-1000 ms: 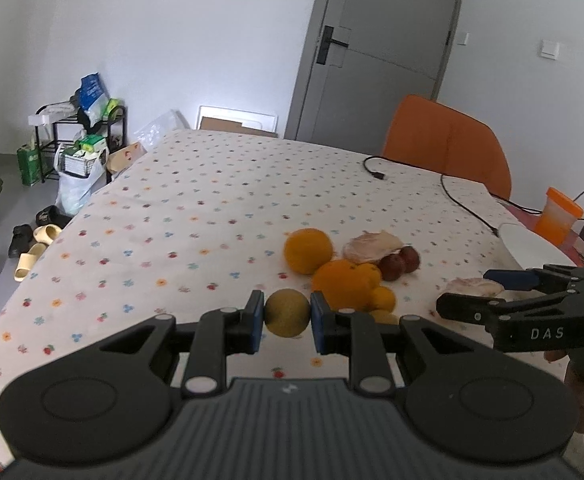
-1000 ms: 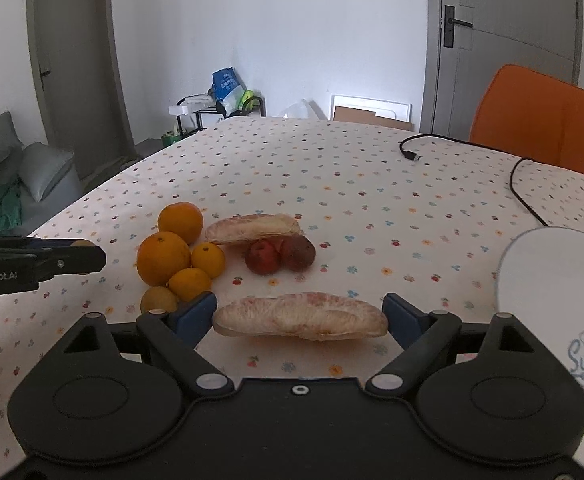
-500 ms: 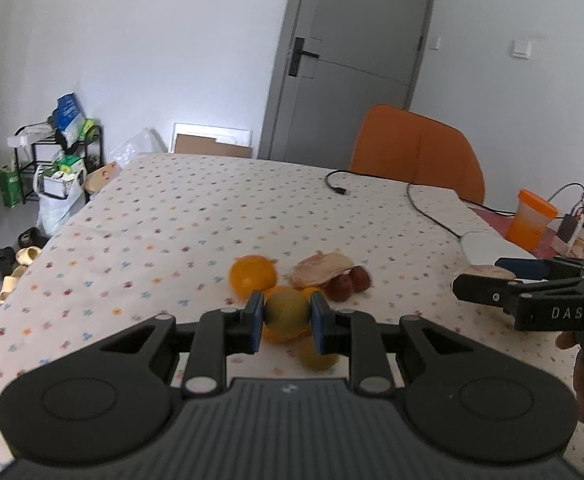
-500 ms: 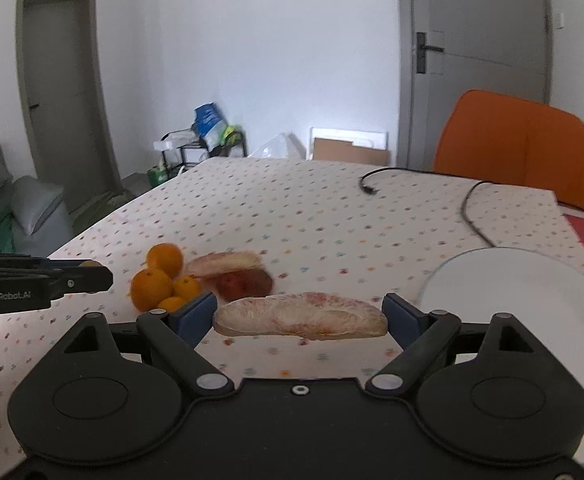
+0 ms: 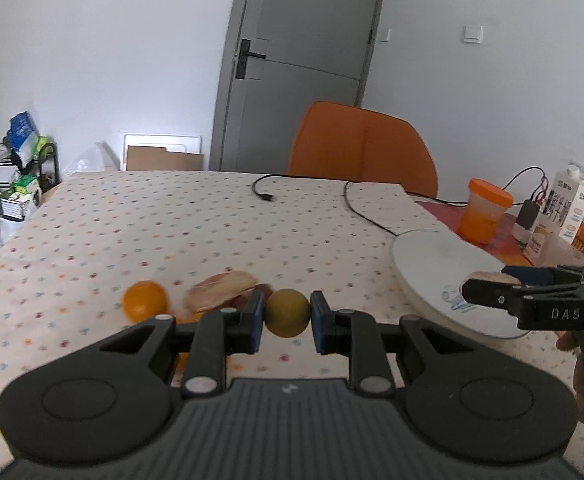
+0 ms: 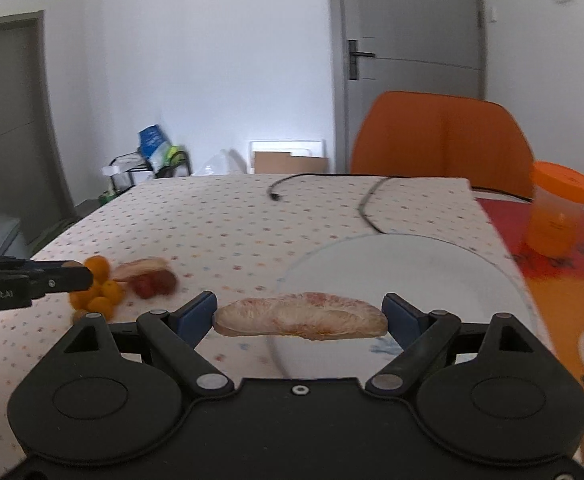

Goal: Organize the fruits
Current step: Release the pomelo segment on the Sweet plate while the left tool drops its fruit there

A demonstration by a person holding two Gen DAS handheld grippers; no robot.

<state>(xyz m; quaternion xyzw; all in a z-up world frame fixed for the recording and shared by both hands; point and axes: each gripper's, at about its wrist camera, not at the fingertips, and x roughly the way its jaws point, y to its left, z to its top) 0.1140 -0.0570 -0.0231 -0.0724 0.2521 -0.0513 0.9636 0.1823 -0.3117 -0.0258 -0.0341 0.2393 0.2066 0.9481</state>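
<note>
While both loads hang clear of the table (image 5: 140,216) for carrying, left gripper (image 5: 287,316) fingers clench a round fruit (image 5: 287,312); right gripper (image 6: 300,316) pinches a pomelo wedge (image 6: 300,319) endwise by the plate (image 6: 431,264).

We see a matt printed cloth (image 5: 196,220) covering the tabletop, a smooth glossy white plate (image 6: 411,276), and matt black plastic on the left gripper (image 5: 287,313), whose jaws pinch a dull-skinned yellow-green fruit (image 5: 287,313); the pomelo segment (image 6: 300,316) looks pulpy and rough.
</note>
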